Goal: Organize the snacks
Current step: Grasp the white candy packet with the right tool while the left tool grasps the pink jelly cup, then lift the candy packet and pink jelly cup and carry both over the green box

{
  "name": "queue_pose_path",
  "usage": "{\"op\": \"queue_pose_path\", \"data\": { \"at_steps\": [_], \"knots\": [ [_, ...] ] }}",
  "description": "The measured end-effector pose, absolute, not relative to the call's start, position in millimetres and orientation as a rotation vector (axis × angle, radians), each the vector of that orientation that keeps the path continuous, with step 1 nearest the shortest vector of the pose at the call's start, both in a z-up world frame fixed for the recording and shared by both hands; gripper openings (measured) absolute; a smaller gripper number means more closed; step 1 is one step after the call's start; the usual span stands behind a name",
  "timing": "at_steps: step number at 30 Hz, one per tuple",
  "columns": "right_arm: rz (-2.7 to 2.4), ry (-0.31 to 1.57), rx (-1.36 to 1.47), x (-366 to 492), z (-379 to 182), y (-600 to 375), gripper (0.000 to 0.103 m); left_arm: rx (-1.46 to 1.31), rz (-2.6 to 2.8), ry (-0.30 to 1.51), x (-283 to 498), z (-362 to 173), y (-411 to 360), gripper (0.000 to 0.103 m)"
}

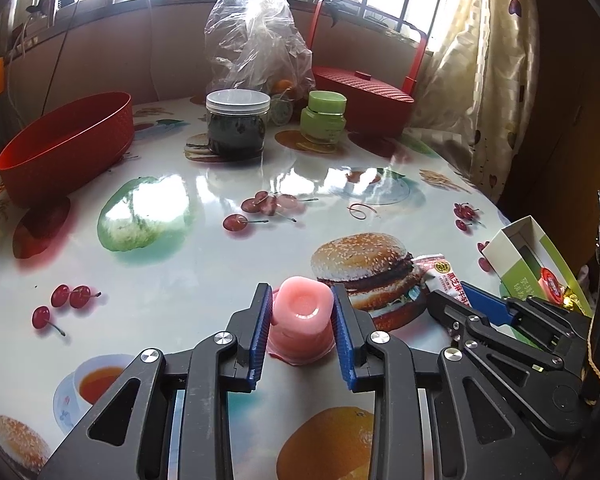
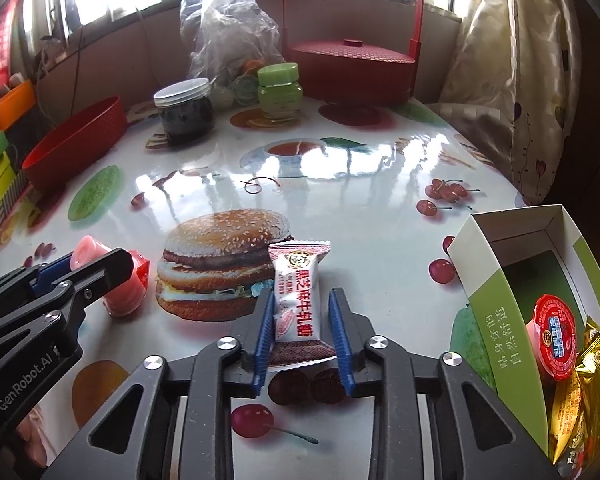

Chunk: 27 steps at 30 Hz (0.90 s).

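Note:
A pink jelly cup stands upside down on the table between the blue pads of my left gripper, whose jaws are close around it and appear to touch both sides. It also shows in the right wrist view. A nougat candy packet lies between the pads of my right gripper, with small gaps either side, so that gripper is open around it. The packet also shows in the left wrist view. A green and white box at the right holds a red-lidded jelly cup and gold-wrapped snacks.
A red oval basket sits at the left. A dark jar, a green jar, a plastic bag and a red lidded carrier stand at the back. A rubber band lies mid-table.

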State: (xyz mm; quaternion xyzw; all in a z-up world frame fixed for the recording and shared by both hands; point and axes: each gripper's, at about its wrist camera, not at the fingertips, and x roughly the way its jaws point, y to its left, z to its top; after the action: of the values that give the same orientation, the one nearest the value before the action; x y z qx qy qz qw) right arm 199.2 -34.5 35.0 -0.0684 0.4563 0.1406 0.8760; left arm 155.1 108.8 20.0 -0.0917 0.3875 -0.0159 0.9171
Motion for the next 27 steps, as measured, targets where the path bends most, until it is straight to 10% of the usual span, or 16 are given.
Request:
{"op": "queue_pose_path", "data": {
  "at_steps": [27],
  "knots": [
    [0.312,0.908,-0.104,177,55,-51,0.019,-0.185,-0.046,0.765,133,36,100,0.016]
  ]
}}
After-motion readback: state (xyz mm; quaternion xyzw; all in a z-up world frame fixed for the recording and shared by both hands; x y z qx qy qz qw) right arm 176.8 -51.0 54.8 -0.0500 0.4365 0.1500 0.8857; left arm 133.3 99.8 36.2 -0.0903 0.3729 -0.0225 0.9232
